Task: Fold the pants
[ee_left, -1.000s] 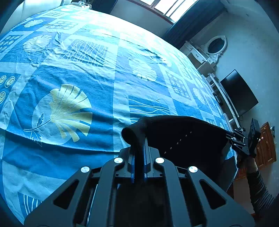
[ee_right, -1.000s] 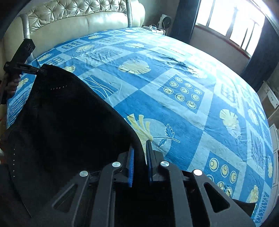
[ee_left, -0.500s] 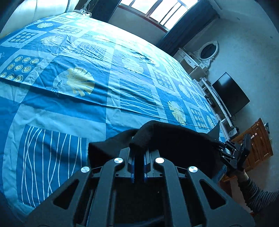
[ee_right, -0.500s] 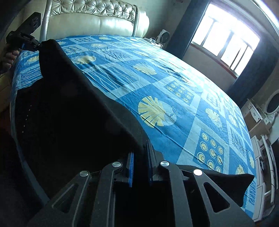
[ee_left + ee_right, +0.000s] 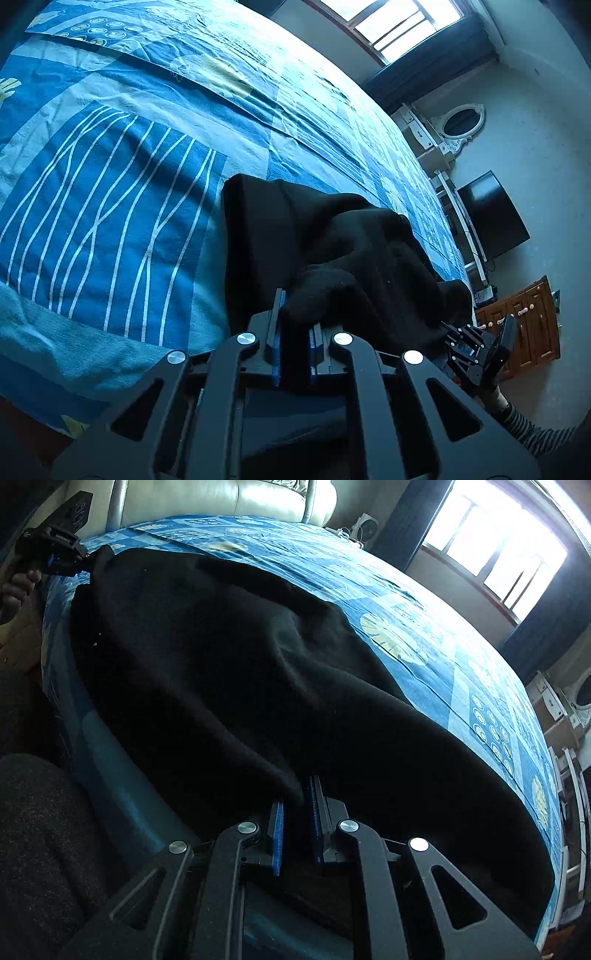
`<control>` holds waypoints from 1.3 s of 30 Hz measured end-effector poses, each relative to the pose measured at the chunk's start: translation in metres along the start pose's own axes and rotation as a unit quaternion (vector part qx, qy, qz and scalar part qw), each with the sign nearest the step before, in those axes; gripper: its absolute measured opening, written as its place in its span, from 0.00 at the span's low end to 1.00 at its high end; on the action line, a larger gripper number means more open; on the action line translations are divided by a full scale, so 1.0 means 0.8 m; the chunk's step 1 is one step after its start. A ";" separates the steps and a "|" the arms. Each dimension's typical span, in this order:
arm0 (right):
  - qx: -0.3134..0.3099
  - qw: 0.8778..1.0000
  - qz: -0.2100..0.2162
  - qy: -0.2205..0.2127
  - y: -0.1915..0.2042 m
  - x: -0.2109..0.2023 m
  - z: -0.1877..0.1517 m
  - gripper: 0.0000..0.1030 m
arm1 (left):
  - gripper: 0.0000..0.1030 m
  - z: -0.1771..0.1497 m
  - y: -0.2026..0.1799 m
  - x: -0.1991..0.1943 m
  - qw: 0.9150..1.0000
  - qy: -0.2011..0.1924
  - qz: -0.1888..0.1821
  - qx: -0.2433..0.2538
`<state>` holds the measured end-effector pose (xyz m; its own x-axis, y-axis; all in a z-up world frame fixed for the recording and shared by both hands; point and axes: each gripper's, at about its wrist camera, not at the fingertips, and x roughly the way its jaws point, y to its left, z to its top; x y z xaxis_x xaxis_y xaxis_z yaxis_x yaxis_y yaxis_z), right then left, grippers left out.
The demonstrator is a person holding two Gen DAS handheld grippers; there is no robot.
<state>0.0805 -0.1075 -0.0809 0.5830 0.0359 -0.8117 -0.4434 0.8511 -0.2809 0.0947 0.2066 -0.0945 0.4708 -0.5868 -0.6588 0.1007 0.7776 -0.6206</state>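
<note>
The black pants [image 5: 332,243] lie along the near edge of the bed, stretched between my two grippers. My left gripper [image 5: 295,325] is shut on one end of the pants, low at the bed's edge. My right gripper [image 5: 297,805] is shut on the other end of the pants [image 5: 258,672]. The right gripper also shows in the left wrist view [image 5: 476,350], and the left gripper shows in the right wrist view [image 5: 55,557], each with cloth in it. The pants sag in loose folds on the sheet.
The blue patterned bedsheet [image 5: 110,177] covers a wide bed. A padded headboard [image 5: 229,498] stands at the far end. A TV [image 5: 491,218], a wooden cabinet [image 5: 528,325] and a window [image 5: 495,554] line the walls. A dark seat or cushion [image 5: 40,834] sits beside the bed.
Both grippers have come down and back toward the bed's near edge. The pants, held up and taut before, now lie on the sheet in loose folds.
</note>
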 end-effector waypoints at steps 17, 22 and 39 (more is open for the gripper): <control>0.378 0.889 0.257 -0.009 -0.071 -0.032 -0.051 0.50 | 0.52 -0.044 -0.006 -0.038 0.985 -0.021 -0.022 -0.171; 0.472 0.823 0.314 -0.013 -0.080 -0.021 -0.072 0.58 | 0.52 -0.027 -0.016 -0.016 0.981 -0.026 -0.011 -0.192; 0.648 0.684 0.334 -0.013 -0.101 -0.009 -0.118 0.59 | 0.20 -0.023 -0.010 0.012 0.977 -0.015 0.068 -0.201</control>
<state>0.0479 -0.2260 -0.1007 0.5638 0.6392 -0.5231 0.3503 0.3885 0.8523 0.0822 0.1907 -0.1041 0.4820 -0.4721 -0.7381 -0.3140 0.6933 -0.6486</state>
